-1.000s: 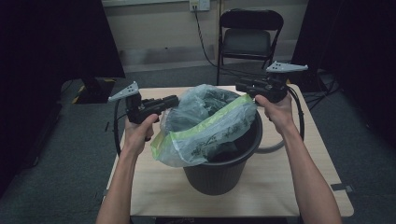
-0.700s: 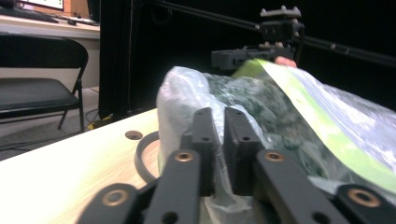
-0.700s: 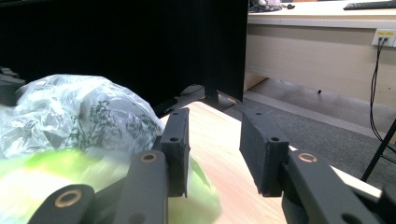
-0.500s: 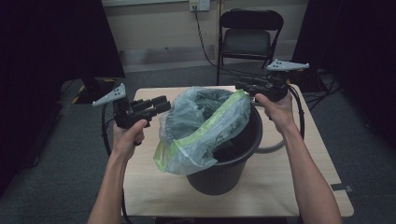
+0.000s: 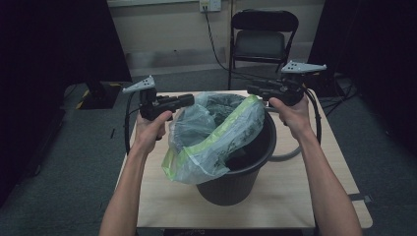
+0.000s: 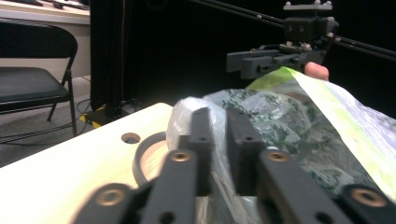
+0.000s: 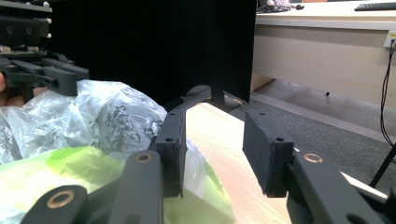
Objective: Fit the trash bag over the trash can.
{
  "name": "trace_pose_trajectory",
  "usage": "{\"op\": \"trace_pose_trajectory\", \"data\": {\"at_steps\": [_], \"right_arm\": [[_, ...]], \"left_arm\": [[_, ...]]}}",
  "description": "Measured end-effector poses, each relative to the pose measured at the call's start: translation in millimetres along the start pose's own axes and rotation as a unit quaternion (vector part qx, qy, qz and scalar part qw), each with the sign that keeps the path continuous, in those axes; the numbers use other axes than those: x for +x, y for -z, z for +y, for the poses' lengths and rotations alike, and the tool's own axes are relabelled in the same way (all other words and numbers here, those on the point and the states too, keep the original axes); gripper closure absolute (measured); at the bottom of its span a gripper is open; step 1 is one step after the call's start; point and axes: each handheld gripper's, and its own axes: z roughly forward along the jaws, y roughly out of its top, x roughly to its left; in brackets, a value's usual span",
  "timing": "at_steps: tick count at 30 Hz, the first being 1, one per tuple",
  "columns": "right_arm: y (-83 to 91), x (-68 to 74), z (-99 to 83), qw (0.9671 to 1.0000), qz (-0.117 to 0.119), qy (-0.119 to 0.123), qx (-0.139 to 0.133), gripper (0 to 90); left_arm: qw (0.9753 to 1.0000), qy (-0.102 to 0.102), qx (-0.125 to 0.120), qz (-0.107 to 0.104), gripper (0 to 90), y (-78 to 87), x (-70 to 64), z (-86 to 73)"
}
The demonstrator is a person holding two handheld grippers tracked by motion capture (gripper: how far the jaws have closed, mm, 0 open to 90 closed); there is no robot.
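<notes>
I am fitting the bag (image 5: 216,135) in the bucket (image 5: 236,182) on the bench (image 5: 295,196); my left hand-held gripper (image 6: 218,140) looks nearly pressed together, my right hand-held gripper (image 7: 212,140) is spread, and next I should grab the bag's edge.

Clear bag (image 5: 211,142) with green band; dark grey bucket (image 5: 231,184).

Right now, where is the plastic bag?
In the high view the bag sits in the black bin at mid-table, draped over its left rim, between the left gripper and right gripper.
</notes>
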Motion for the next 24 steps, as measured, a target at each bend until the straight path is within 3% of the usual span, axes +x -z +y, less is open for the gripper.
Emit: {"op": "trace_pose_trajectory", "data": {"at_steps": [4,12,14,15,19,21,22,23,24], "right_arm": [[2.8,1.9,1.8,1.0000,0.001,0.001,0.000,58.7],[7.2,10.7,7.4,0.9998,0.009,0.015,-0.002,57.1],[6.4,12.8,9.3,0.9998,0.012,0.013,-0.007,56.0],[4.7,15.2,12.1,0.9998,0.017,0.012,-0.007,54.8],[1.2,22.0,19.6,0.9993,0.032,0.015,-0.008,52.4],[-0.7,26.5,22.3,0.9988,0.045,0.016,-0.010,51.4],[-2.4,28.8,22.4,0.9986,0.050,0.017,-0.004,50.7],[-7.4,31.0,19.3,0.9982,0.049,0.023,0.024,49.3],[-7.4,31.0,19.3,0.9982,0.049,0.023,0.024,49.3]], "left_arm": [[0.9999,0.002,-0.005,0.013,89.7,10.5,-0.9,-6.4],[0.9995,-0.017,-0.011,0.025,89.8,36.6,-20.7,-16.4],[0.9993,-0.018,-0.016,0.027,88.8,40.9,-23.9,-16.5],[0.9991,-0.017,-0.023,0.030,81.9,42.2,-24.2,-15.6],[0.9983,-0.011,-0.047,0.034,76.1,39.8,-20.2,-5.4],[0.9984,0.002,-0.051,0.026,72.2,32.1,-16.9,-1.8],[0.9985,0.007,-0.046,0.028,69.2,27.7,-16.3,-1.1],[0.9986,0.003,-0.035,0.040,65.5,20.6,-16.1,-1.5],[0.9986,-0.001,-0.027,0.045,65.5,16.6,-15.6,-2.5]]}}
